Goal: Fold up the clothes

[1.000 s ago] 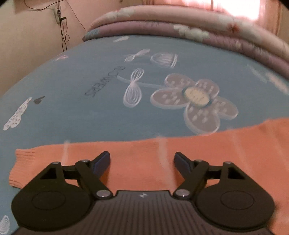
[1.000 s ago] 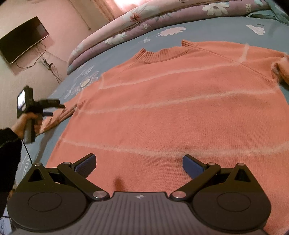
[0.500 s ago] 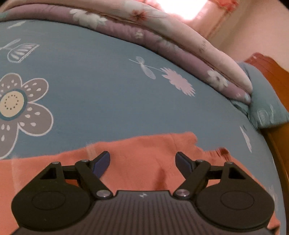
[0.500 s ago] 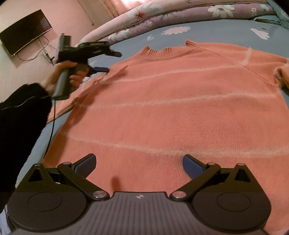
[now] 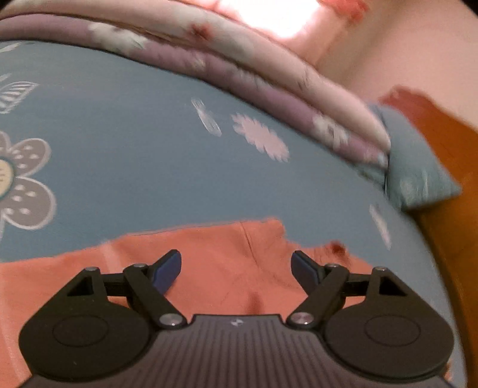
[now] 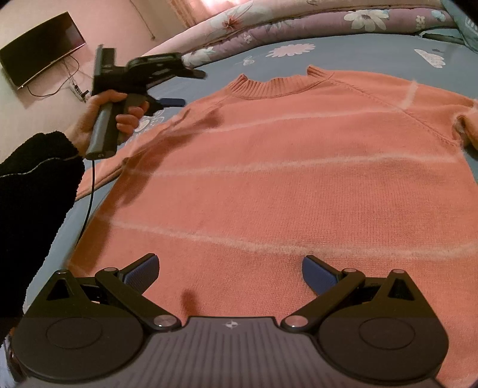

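Right now your salmon-orange knitted sweater with pale stripes (image 6: 283,179) lies spread flat, front up, on the blue flowered bedsheet (image 5: 149,143), so both your left claw (image 5: 236,268) and right claw (image 6: 228,270) hover over it gaping wide, gripping nothing, free to choose an edge.

The left wrist camera sits just behind the left gripper (image 5: 236,270) and looks forward along its two fingers. It is low and close over the orange sweater (image 5: 215,262), near the neck, which sits at 12 o'clock from the fingers. Past it lie the blue bedsheet (image 5: 143,167) and the rolled quilts (image 5: 254,77) at the top.

The right wrist camera sits behind the right gripper (image 6: 229,276). It is near the bottom edge of the sweater (image 6: 283,179) and looks up its whole length. The left gripper (image 6: 174,89) shows at 10 o'clock.

Both views share the sweater's neck, the bedsheet (image 6: 358,53) and the quilts (image 6: 298,21).
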### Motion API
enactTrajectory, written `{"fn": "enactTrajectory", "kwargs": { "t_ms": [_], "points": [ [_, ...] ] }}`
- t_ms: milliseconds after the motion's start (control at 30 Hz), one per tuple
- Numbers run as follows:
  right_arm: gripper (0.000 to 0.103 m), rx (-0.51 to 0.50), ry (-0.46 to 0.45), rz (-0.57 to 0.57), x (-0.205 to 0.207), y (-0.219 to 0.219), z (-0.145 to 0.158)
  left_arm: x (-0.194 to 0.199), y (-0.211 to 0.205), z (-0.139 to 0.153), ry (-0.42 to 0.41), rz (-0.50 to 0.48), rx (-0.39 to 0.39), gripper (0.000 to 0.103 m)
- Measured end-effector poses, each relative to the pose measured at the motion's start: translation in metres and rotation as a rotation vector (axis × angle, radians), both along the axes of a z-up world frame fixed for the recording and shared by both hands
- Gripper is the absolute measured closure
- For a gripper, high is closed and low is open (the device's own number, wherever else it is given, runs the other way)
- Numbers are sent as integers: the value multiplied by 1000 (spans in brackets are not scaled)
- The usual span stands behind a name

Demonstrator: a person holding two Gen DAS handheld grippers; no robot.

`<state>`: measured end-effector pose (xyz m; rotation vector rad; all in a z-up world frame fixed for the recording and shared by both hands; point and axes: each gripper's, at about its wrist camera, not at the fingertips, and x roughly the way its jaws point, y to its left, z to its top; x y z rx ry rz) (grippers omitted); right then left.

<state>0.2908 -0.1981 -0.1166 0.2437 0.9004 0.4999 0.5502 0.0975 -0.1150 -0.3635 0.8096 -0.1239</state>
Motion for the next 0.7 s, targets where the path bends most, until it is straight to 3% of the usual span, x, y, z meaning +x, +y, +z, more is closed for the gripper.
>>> {"fn": "enactTrajectory", "kwargs": {
  "t_ms": [100,267,433,533,600,700],
  "points": [
    [0,-2,1,3,0,0,1,-1,-9,0,-4,-11,14,22],
    [0,-5,5,5,-1,-2,2,-2,-10,12,-26,157,137,23],
    [0,-13,7,0,-1,-1,3,-53,-4,42,-35,26,45,19],
    [0,-20,4,-1,-1,1,2,-75,9,38,9,-51,-79,18],
    [0,-24,2,-2,-1,2,2,-87,13,29,45,-60,-104,18],
    [0,-28,1,-3,-1,2,2,-96,20,15,70,-20,-65,18]
  ]
}}
